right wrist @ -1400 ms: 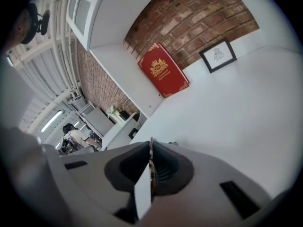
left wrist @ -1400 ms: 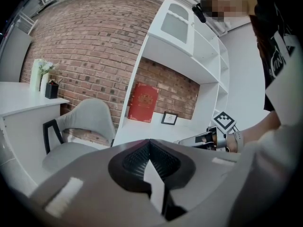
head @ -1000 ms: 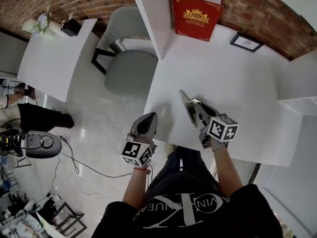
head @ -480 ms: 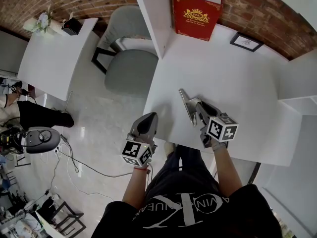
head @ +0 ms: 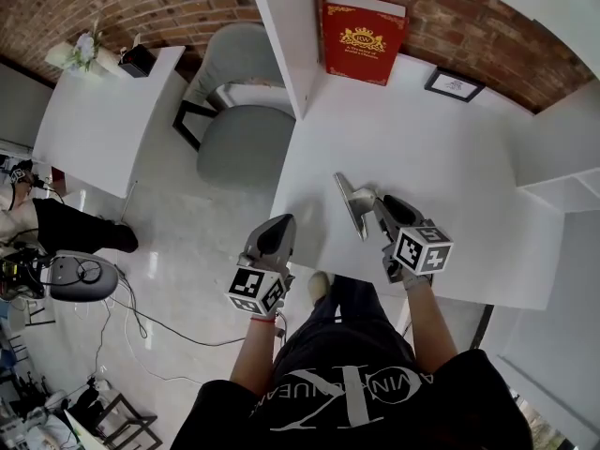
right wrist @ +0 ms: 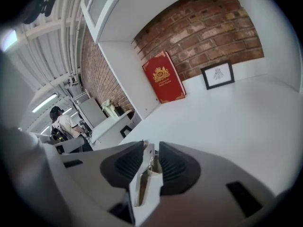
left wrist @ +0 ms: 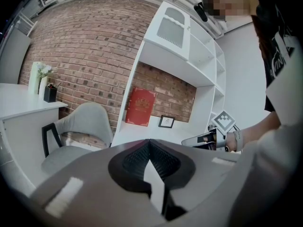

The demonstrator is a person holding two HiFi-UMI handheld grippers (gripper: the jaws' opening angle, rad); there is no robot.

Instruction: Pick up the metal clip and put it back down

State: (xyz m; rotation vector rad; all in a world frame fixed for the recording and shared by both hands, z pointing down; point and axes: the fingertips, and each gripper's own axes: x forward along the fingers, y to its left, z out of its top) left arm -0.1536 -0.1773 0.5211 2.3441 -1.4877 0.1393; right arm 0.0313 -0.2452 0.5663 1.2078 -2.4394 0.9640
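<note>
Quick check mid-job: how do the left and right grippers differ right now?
Load: the right gripper is closed on the metal clip, while the left gripper has its jaws together with nothing between them.
Place: in the head view the right gripper is over the white desk, while the left gripper sits at the desk's near left corner.
Shared: both point toward the brick wall.

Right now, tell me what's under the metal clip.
Bare white desk lies under the metal clip, which the right hand-held gripper clamps. The spot directly beneath is hidden by clip and gripper.
</note>
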